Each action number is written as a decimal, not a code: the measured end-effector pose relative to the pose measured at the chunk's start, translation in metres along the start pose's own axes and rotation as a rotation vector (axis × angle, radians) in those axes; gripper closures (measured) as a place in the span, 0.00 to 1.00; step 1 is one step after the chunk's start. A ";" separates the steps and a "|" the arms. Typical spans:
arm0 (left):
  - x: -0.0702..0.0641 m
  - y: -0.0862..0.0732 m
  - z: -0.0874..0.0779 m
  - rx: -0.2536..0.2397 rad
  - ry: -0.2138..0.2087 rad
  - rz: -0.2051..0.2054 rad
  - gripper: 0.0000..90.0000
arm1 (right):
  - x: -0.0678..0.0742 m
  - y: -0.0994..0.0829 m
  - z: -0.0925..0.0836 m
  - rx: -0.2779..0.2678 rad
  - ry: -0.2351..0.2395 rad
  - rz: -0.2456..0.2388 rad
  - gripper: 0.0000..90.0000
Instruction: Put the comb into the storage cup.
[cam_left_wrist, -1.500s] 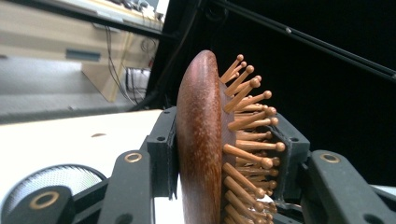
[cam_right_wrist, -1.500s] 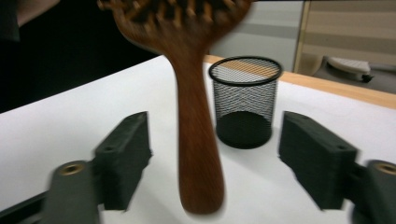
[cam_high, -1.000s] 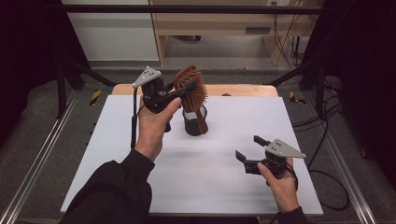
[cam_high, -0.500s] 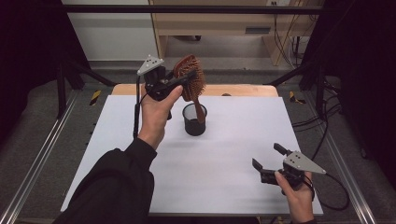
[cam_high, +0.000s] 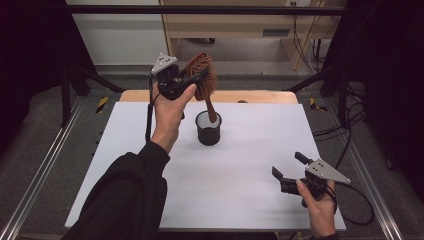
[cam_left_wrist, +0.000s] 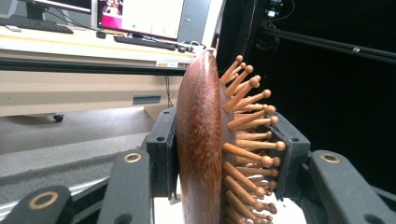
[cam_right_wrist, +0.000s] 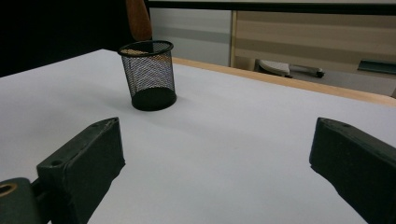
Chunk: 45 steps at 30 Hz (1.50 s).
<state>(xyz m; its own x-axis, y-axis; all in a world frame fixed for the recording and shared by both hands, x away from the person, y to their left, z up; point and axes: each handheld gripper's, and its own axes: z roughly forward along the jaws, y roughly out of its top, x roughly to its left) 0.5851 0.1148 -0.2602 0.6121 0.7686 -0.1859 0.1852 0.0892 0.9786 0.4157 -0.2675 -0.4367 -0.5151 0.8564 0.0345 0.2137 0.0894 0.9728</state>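
hairbrush (cam_high: 201, 76) higher, in left hand-held gripper (cam_high: 192, 82)

Nothing legible from where I stand

Along my left jaws I see a lit computer monitor (cam_left_wrist: 140, 16) on the far beige bench, showing a white window and a pink patch, but its writing is too small and blurred to read. A small yellowish sticker (cam_left_wrist: 162, 64) on that bench's edge is equally unreadable.
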 end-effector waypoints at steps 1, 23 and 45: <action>0.001 -0.001 0.001 0.002 -0.004 0.003 0.58 | 0.000 0.000 0.000 0.001 0.001 -0.002 0.03; 0.019 -0.028 0.021 0.027 -0.027 -0.048 0.58 | 0.002 -0.001 0.003 0.010 0.010 -0.021 0.03; 0.021 -0.040 0.021 0.037 0.019 0.009 0.58 | 0.002 -0.001 0.003 0.006 0.019 -0.026 0.03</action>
<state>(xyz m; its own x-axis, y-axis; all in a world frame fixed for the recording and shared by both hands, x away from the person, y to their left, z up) 0.6064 0.1142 -0.3050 0.5994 0.7811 -0.1749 0.2084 0.0586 0.9763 0.4166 -0.2640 -0.4383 -0.5362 0.8440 0.0134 0.2049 0.1147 0.9720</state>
